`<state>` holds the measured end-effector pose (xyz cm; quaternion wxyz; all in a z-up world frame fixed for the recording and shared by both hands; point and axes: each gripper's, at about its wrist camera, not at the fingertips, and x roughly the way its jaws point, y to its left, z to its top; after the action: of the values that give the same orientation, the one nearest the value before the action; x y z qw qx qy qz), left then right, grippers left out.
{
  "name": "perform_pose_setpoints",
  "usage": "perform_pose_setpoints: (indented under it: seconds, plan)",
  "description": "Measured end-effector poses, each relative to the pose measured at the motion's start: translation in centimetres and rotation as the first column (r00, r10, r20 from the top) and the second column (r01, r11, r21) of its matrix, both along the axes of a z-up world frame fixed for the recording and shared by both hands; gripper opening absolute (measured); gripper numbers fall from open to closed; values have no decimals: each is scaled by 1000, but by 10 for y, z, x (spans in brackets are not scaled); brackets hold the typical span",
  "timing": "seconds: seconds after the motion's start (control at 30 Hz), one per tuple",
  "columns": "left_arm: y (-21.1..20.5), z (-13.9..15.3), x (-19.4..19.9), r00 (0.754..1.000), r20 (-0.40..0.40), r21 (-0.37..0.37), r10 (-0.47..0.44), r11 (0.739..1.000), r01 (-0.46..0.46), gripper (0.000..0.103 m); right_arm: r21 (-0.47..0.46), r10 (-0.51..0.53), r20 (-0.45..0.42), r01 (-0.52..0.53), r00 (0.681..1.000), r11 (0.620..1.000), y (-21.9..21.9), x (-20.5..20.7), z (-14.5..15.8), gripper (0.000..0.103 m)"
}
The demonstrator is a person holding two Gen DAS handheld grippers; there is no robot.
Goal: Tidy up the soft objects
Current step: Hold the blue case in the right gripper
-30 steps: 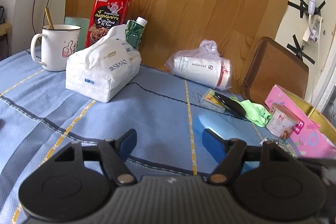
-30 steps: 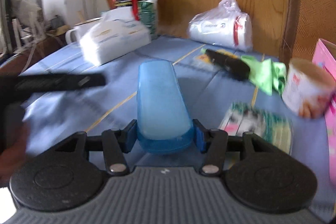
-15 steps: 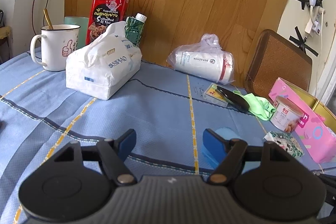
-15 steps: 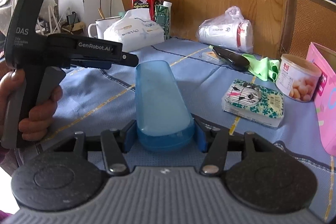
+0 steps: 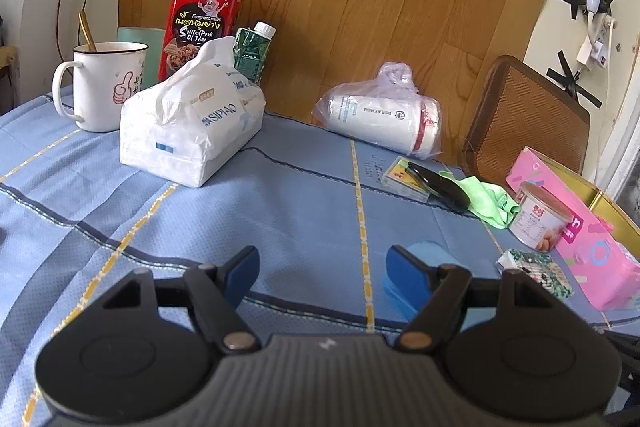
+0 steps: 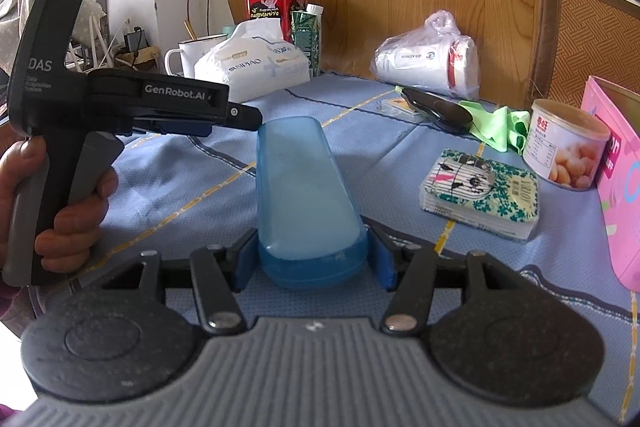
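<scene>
My right gripper (image 6: 312, 261) has the translucent blue plastic case (image 6: 306, 195) lying between its blue pads; the left pad sits against the case's wide near end, while on the right I see a thin gap, so I cannot tell whether the grip is firm. The case rests lengthwise on the blue striped tablecloth (image 6: 168, 179), narrow end pointing away from me.

My left gripper (image 5: 320, 271) stands wide with nothing between its fingers, hovering over bare cloth just left of the case, whose pale blue edge (image 5: 430, 251) peeks out behind the right finger. From the right camera I see that tool side-on, held by a hand (image 6: 60, 199) at the case's left.

Taking the case as my landmark: the white soft tissue pack (image 5: 188, 131) lies well beyond it to the left, with the white enamel mug (image 5: 102, 87) and the tall red snack tin (image 5: 202, 27) farther back. The small patterned pocket tissue pack (image 6: 480, 199) lies just to its right. Beyond that sit the crumpled green cloth (image 6: 500, 127) and the round paper-labelled can (image 6: 564, 143), the can touching a pink box (image 6: 616, 163). Far behind the case, a white tumbler in a clear plastic bag (image 6: 428, 65) lies on its side.
</scene>
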<state>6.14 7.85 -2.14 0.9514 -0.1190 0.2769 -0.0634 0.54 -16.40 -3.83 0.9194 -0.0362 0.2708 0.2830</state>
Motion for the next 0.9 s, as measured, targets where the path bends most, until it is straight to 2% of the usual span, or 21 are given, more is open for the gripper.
perform_pose_setpoints:
  seconds: [0.67,0.77,0.9]
  plan:
    - [0,0,-2,1000,-5,-8,-14,1000,14,73,-14,-28,17,28,999,1000,1,-3,0,63]
    - [0,0,-3,1000,-1,-11,-17,1000,17,80,-14,-29,15,29,999,999,1,-3,0,64]
    - [-1,1,-4,1000,8,-6,-25,1000,25,81,-14,-29,16,29,999,999,1,-3,0,65]
